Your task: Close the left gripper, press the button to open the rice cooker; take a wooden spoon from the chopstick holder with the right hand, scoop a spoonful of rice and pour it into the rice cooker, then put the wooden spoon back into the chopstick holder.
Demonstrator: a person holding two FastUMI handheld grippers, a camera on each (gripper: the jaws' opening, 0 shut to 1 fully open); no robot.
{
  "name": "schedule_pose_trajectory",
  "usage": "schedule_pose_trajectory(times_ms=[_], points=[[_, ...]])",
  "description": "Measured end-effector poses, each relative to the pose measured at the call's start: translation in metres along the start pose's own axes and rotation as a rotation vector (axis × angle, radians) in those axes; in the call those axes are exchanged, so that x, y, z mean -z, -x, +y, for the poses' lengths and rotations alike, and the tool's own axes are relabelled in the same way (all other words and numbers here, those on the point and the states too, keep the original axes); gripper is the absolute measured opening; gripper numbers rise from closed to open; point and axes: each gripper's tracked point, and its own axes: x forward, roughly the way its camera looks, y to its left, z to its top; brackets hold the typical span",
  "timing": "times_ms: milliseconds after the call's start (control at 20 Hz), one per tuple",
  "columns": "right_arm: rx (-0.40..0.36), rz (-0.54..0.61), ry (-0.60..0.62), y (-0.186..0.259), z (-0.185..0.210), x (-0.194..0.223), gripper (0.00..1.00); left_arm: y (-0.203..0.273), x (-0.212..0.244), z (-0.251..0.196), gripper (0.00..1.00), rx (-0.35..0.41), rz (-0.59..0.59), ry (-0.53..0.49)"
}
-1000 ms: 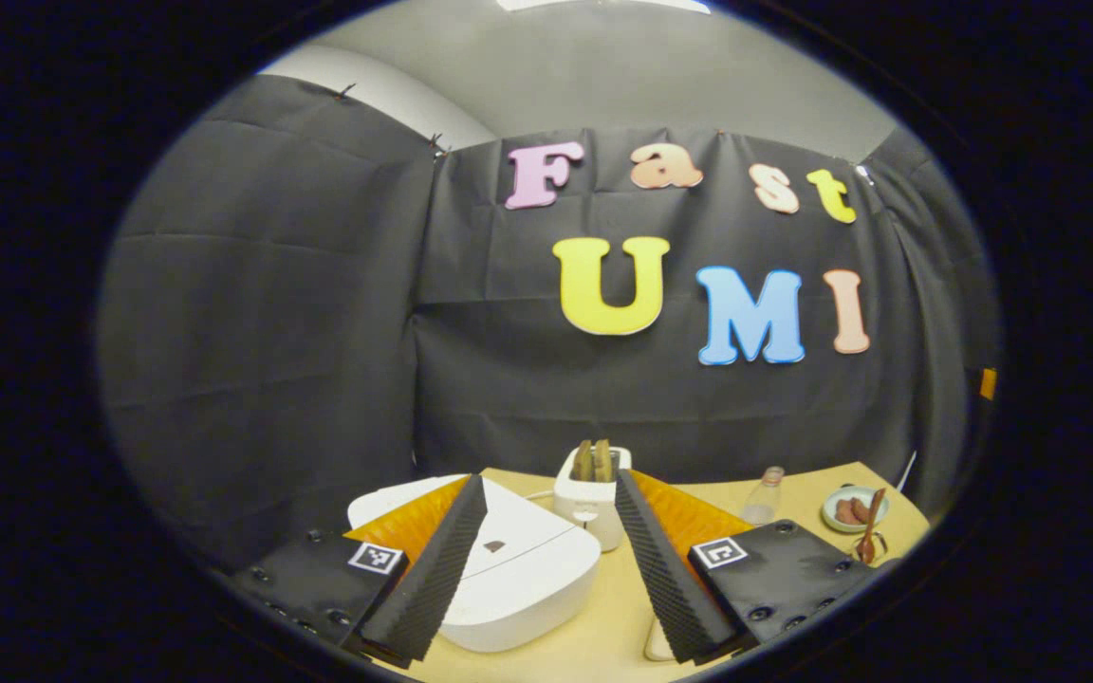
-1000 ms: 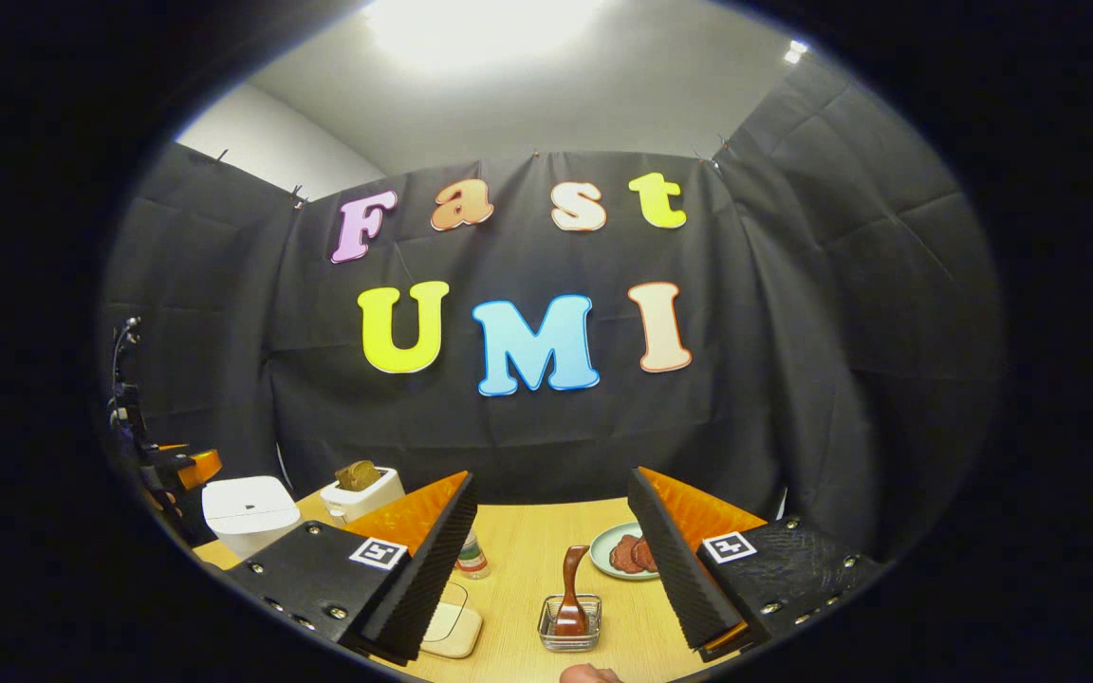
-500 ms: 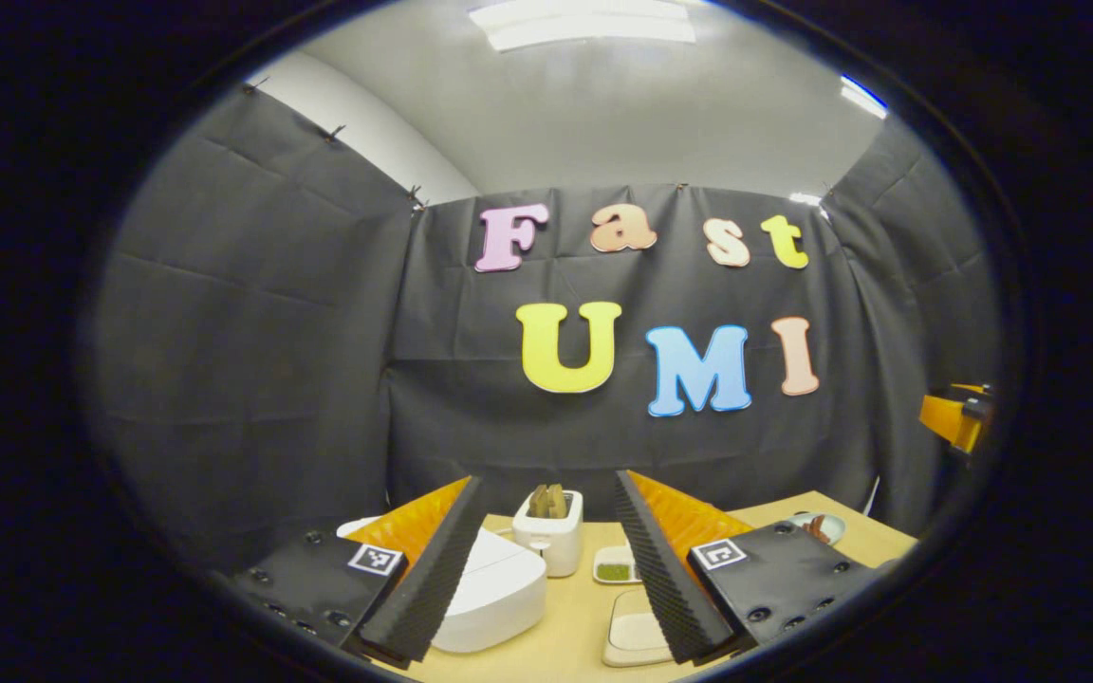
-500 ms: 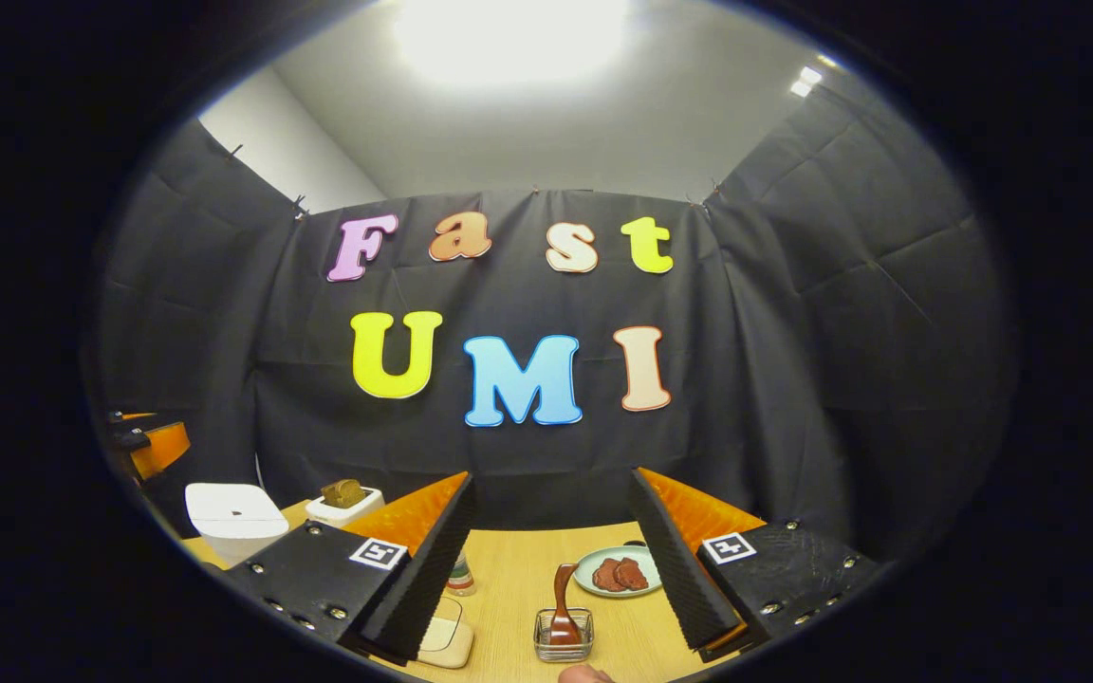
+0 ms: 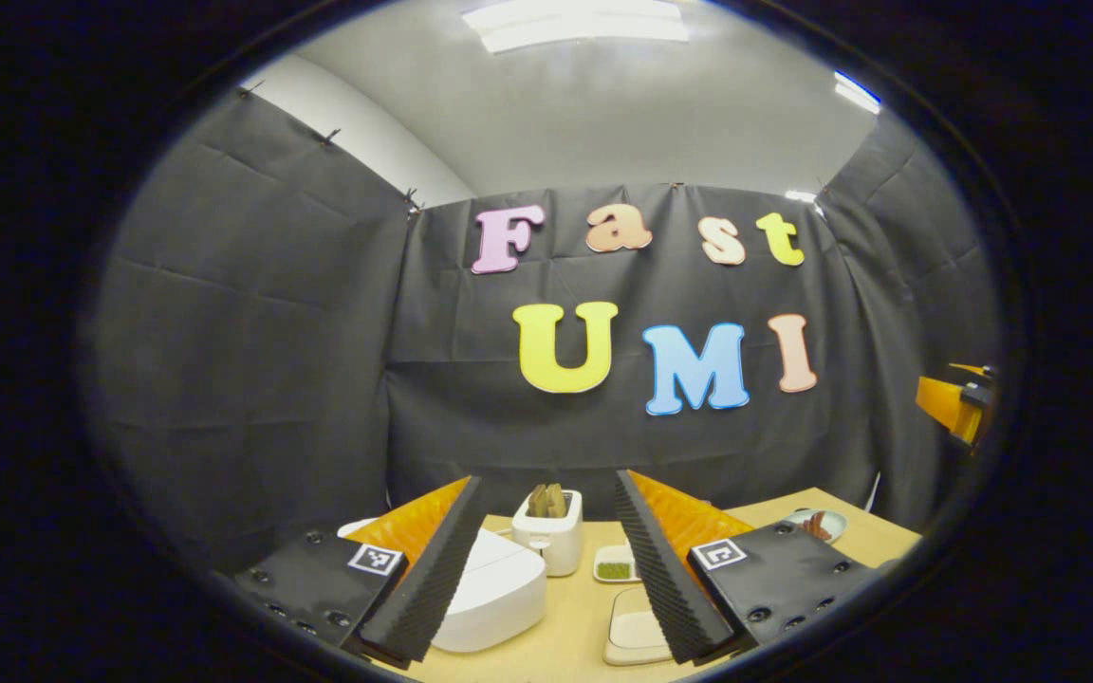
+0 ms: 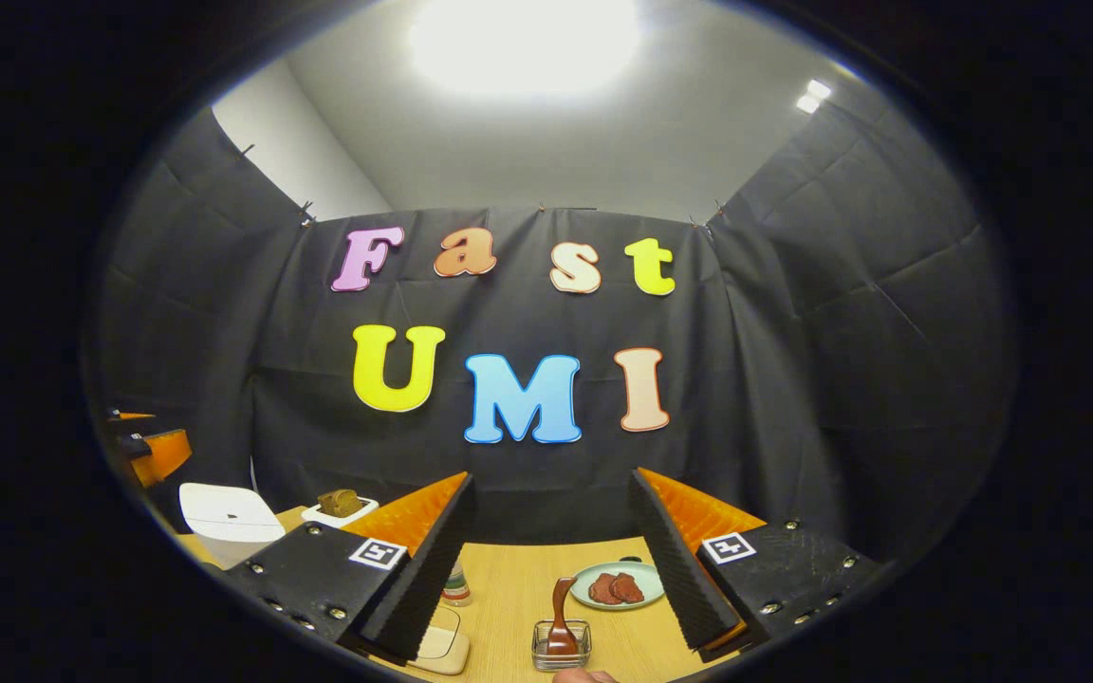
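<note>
1. Since a second ago both cameras have tipped up and drawn back: the rice cooker (image 5: 494,593) now sits smaller between the left tongs (image 5: 546,560), and the wooden spoon (image 6: 561,607) sits lower in the right gripper view.
2. That rice cooker rests lid-down on the counter (image 5: 575,636), at the left where the left hand can reach its top.
3. Upright in the small clear chopstick holder (image 6: 561,648), the spoon's handle stands free for a pinch from the right tongs (image 6: 551,560).
4. Both pairs of tongs gape wide, holding nothing.
5. A shut lid and a parked spoon fit either a job ahead or one finished.
6. Around them stand a toaster (image 5: 547,533), a plate of meat slices (image 6: 616,585), a small bottle (image 6: 456,588) and a pale shallow tray (image 5: 635,634).
</note>
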Motion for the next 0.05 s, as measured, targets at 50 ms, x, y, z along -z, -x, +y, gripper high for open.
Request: schedule_pose_trajectory(times_ms=[50], points=[[-0.004, 0.002, 0.008, 0.0008, 0.0016, 0.0018, 0.97, 0.0007, -0.0003, 0.0016, 0.95, -0.006, -0.003, -0.004]])
